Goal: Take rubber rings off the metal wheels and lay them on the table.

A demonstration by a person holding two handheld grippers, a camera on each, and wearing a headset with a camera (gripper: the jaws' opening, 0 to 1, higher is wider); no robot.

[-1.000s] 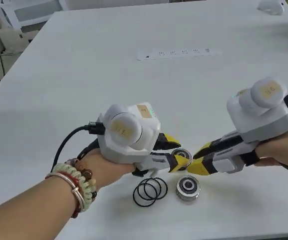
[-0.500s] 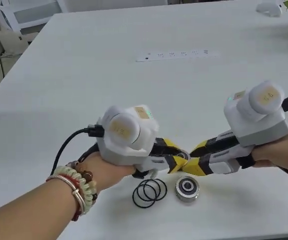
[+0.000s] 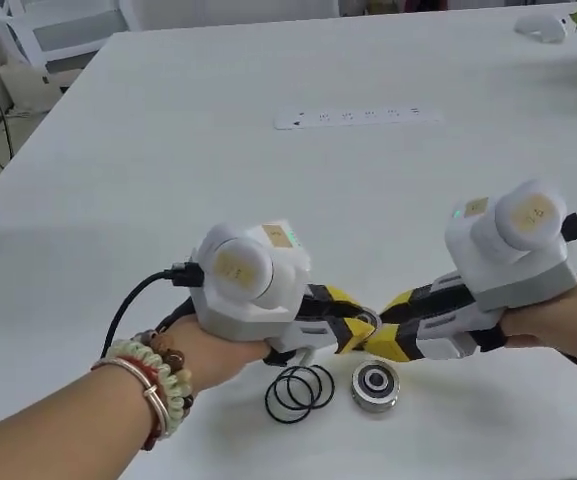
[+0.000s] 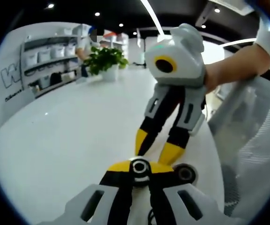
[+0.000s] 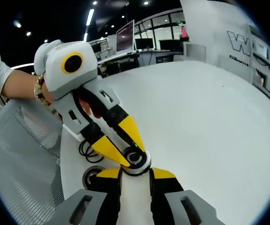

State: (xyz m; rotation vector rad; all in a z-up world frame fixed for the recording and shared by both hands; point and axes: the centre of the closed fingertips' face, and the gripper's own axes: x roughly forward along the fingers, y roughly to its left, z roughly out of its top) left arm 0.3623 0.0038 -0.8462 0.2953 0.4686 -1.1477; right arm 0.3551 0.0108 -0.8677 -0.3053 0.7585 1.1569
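Above the white table, my left gripper is shut on a small metal wheel. My right gripper meets it tip to tip, with its yellow fingertips either side of that wheel's rim. In the left gripper view the wheel sits between my left gripper's tips. In the right gripper view the wheel is just above my right gripper's tips. A second metal wheel lies flat on the table below them. Three black rubber rings lie overlapping to its left.
A white power strip lies far back on the table. A potted plant stands at the far corner. The table's near edge runs just below the rings and the loose wheel.
My right gripper has moved left until its tips reach the wheel held in my left gripper. The rings and the loose wheel on the table have not moved.
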